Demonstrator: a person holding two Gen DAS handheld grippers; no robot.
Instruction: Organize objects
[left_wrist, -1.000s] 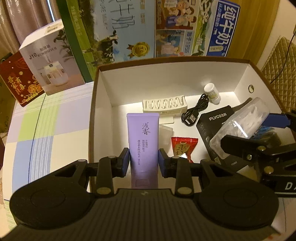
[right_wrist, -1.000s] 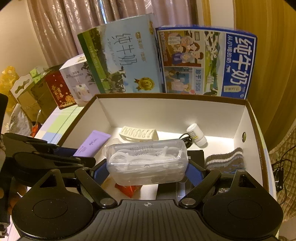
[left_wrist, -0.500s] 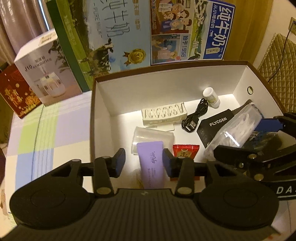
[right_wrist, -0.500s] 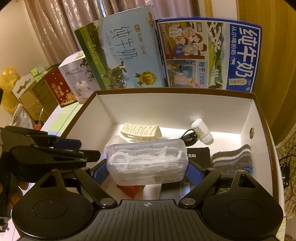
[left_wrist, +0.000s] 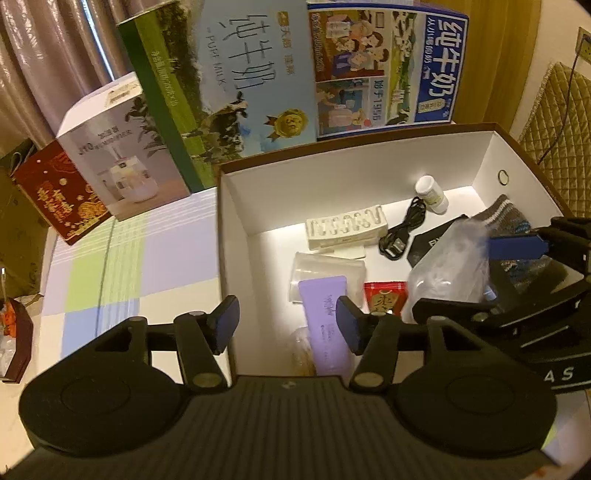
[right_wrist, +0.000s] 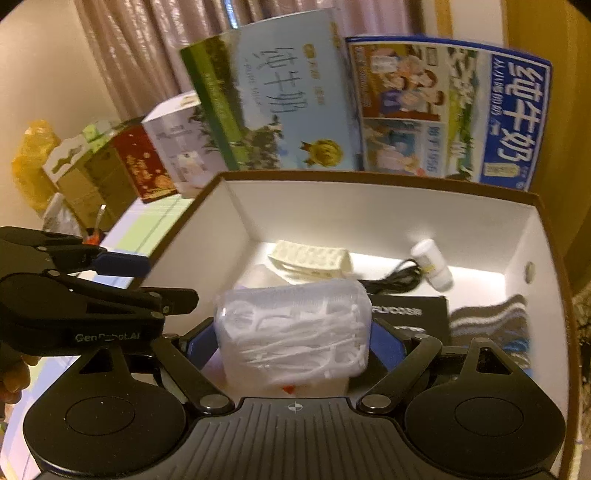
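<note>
The right hand-held gripper (right_wrist: 293, 341) clamps the floss-pick box (right_wrist: 293, 332) crosswise above the cardboard box (right_wrist: 369, 214); the left hand-held gripper (left_wrist: 284, 325) gapes empty, the purple tube (left_wrist: 325, 321) lying lengthwise just below it.

Both wrist cams close above, facing fwd-down into shared box (left_wrist: 354, 147) (right_wrist: 369, 192).

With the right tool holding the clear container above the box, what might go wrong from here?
1. The floss pick container hangs over a crowded floor: the black FLYCO box and red packet lie below, so it may land tilted on them.
2. The open left tool is low over the purple tube and near the box wall; it might bump either.
3. The right tool is close to the left one; they might collide.
</note>
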